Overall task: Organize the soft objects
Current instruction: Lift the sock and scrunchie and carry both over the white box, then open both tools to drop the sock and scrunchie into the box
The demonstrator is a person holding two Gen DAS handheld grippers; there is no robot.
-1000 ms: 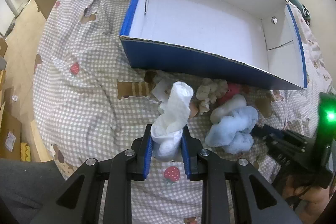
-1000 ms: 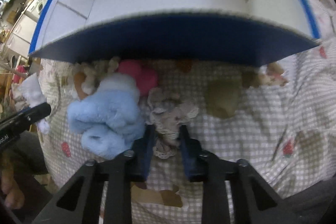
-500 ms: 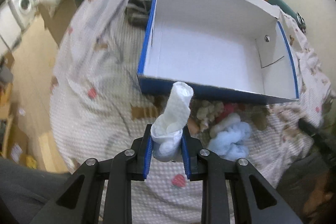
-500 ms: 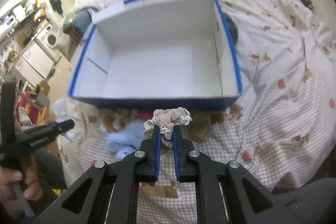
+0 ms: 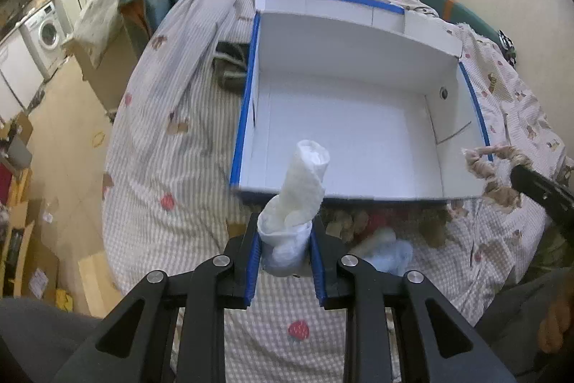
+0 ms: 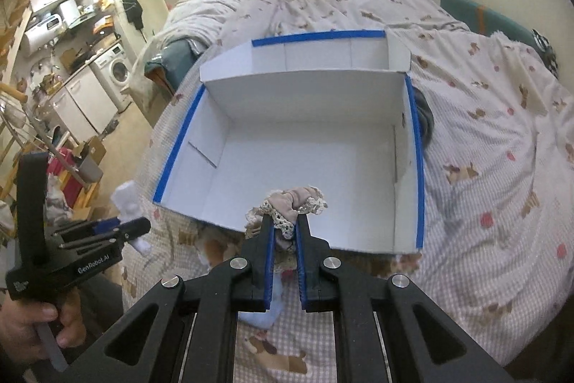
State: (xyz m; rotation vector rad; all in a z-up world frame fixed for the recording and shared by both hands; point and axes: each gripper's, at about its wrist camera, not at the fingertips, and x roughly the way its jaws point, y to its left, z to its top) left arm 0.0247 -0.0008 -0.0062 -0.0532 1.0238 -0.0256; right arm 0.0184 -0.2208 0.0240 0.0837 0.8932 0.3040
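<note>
Left claw (image 5: pixel 285 252) is clamped on a rolled white fabric sock (image 5: pixel 297 192). Right claw (image 6: pixel 285 236) pinches a beige lace-trimmed cloth (image 6: pixel 290 201), both before the white-lined blue cardboard box (image 6: pixel 201 103).

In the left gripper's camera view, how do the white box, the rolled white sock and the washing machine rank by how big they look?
1. White box, largest.
2. Rolled white sock, though it sits very near the lens, which inflates it.
3. Washing machine, smallest, but only because it is far off.
</note>
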